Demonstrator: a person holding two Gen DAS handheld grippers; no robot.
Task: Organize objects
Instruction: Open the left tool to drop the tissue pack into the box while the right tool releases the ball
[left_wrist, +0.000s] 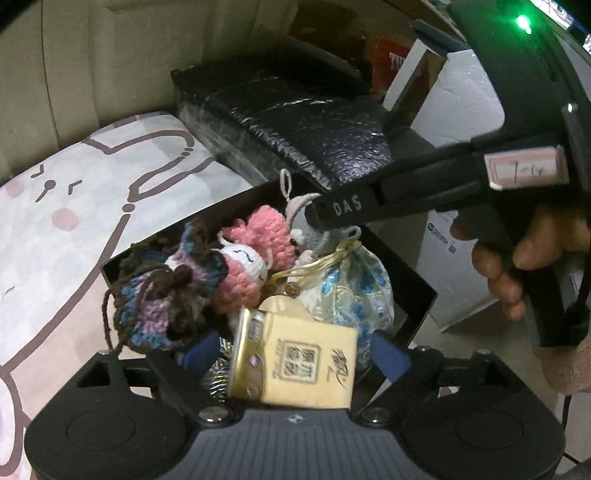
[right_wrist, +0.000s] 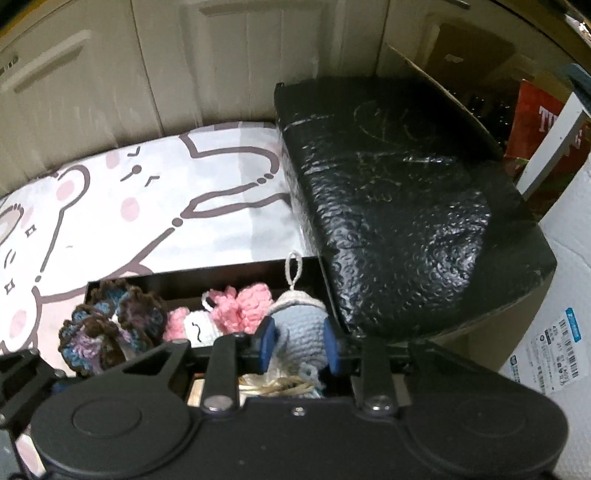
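1. The brown, blue and lilac crocheted drawstring pouch (left_wrist: 159, 295) sits at the left end of the open black rectangular box (left_wrist: 424, 295) and bulges over its wall; a nudge could tip it onto the white cartoon-bear print cloth (left_wrist: 74, 206).
2. Beside it lies the pink and white crocheted doll (left_wrist: 247, 258), resting inside the box and touched by neither tool.
3. The left gripper (left_wrist: 295, 354) has its blue pads spread wide, gripping nothing; the gold rectangular tin with stamped characters (left_wrist: 295, 362) lies between them, tilted over the box's near edge. I judge it could slide out if bumped.
4. The right gripper (right_wrist: 297, 341) is clamped on the pale blue-grey crocheted toy with a hanging loop (right_wrist: 301, 325), low over the box. Released carelessly, it could land on the white and blue brocade drawstring bag (left_wrist: 351, 284) and roll off.
5. The black bubble-wrap padded parcel (right_wrist: 406, 206) stands just beside the box's right end, crowding that arm's withdrawal.
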